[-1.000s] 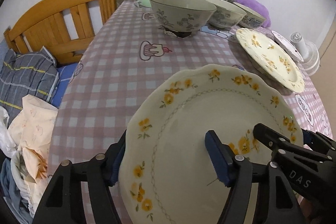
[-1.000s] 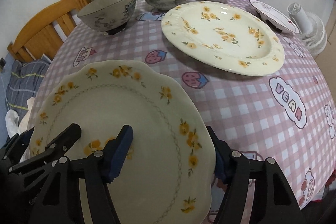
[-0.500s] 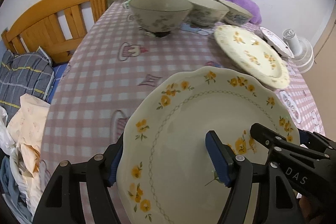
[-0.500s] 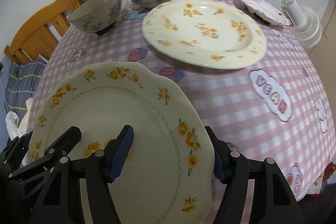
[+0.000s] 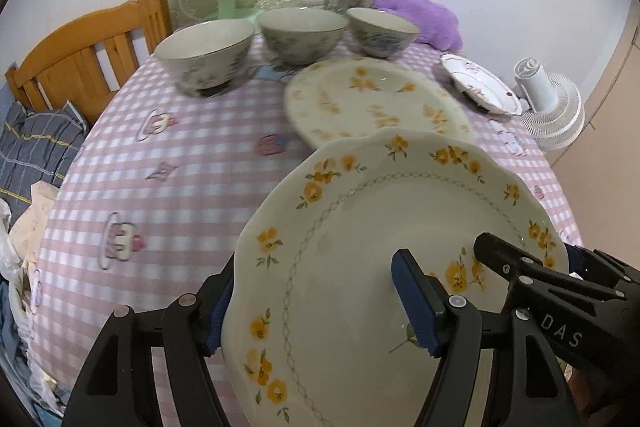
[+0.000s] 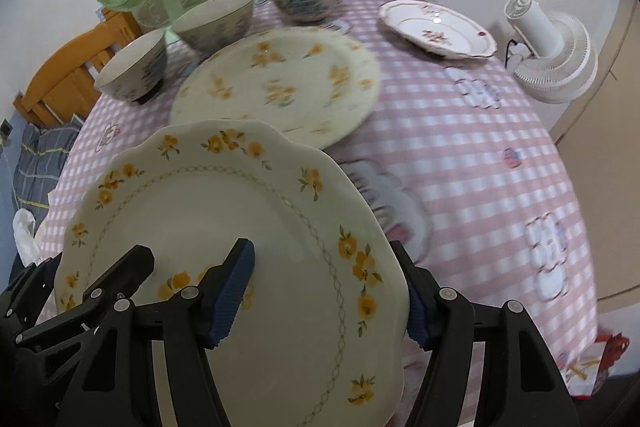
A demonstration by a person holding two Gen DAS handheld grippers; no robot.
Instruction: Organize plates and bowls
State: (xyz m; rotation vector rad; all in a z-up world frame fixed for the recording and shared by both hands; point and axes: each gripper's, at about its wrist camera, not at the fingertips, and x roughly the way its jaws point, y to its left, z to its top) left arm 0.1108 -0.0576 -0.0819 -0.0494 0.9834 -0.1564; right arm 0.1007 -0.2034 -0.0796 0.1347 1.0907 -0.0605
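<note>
Moved nearer big plate [image 5: 376, 103] w/ scalloped plate [image 5: 384, 267], both tongs, left [image 5: 316, 311] & right [image 6: 324, 291], clamping its rim.

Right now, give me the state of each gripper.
Left gripper: shut on the yellow-flowered plate, gripping its left rim.
Right gripper: shut on the same plate, gripping its right rim.

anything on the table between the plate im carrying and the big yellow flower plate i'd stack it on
Nothing visible. The held plate, gripped by the left gripper and right gripper, already overlaps the near rim of the large flowered plate. The three bowls and the small plate sit beyond it.
</note>
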